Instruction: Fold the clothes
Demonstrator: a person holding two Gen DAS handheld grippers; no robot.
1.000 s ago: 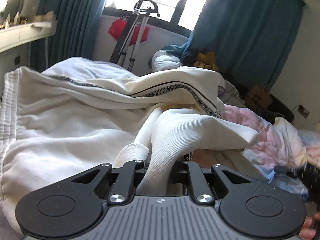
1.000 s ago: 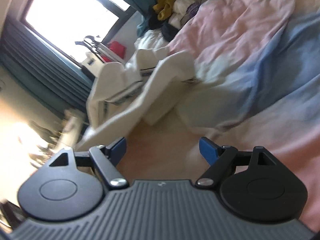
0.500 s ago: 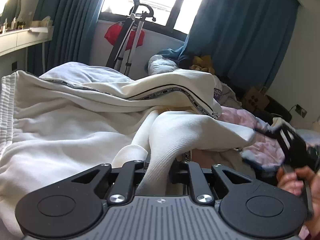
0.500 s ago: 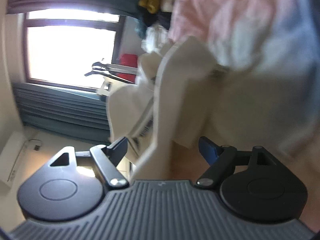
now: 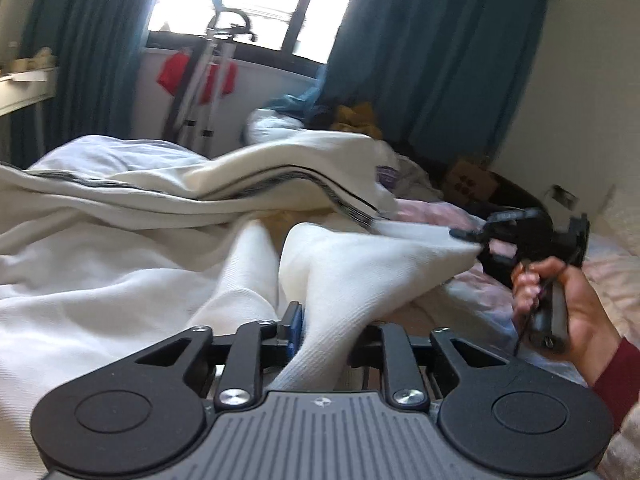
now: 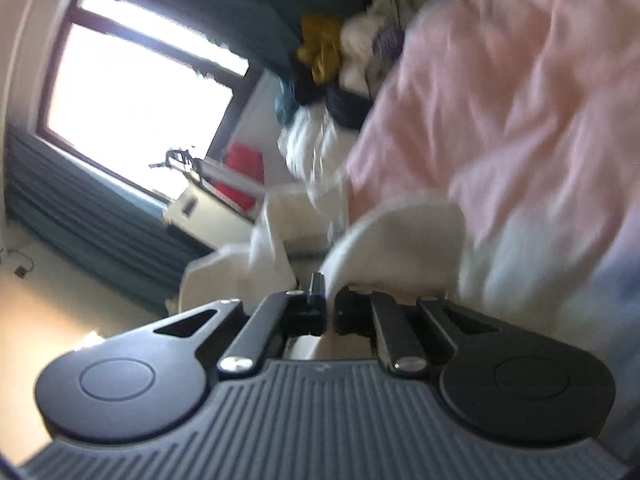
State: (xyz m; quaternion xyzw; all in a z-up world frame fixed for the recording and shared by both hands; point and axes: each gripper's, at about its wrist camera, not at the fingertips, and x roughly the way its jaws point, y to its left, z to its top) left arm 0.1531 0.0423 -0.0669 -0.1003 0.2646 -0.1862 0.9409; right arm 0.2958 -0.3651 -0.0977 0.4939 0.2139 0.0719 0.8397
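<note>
Both ends of one white ribbed-knit sleeve [image 5: 352, 276] look pinched: the left wrist view shows the left gripper [image 5: 320, 332] clamping its near part on the pink quilted bedspread [image 5: 612, 276], the right wrist view shows the right gripper [image 6: 329, 300] closed on its cuff [image 6: 400, 236], so I judge a sleeve fold is in hand, needing both ends carried across together

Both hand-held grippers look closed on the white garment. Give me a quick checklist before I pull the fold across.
1. Left hand-held gripper shut on the white garment: ok, ribbed cloth runs between its fingers.
2. Right hand-held gripper shut on the same garment: ok, its jaws have cloth pinched between them.
3. Depth of the right grip: cannot tell, too blurred.
4. Cloth between the two grips taut: cannot tell; it looks fairly stretched.
5. Rest of the garment flat: not ok, it lies bunched in folds on the pink bedding.
</note>
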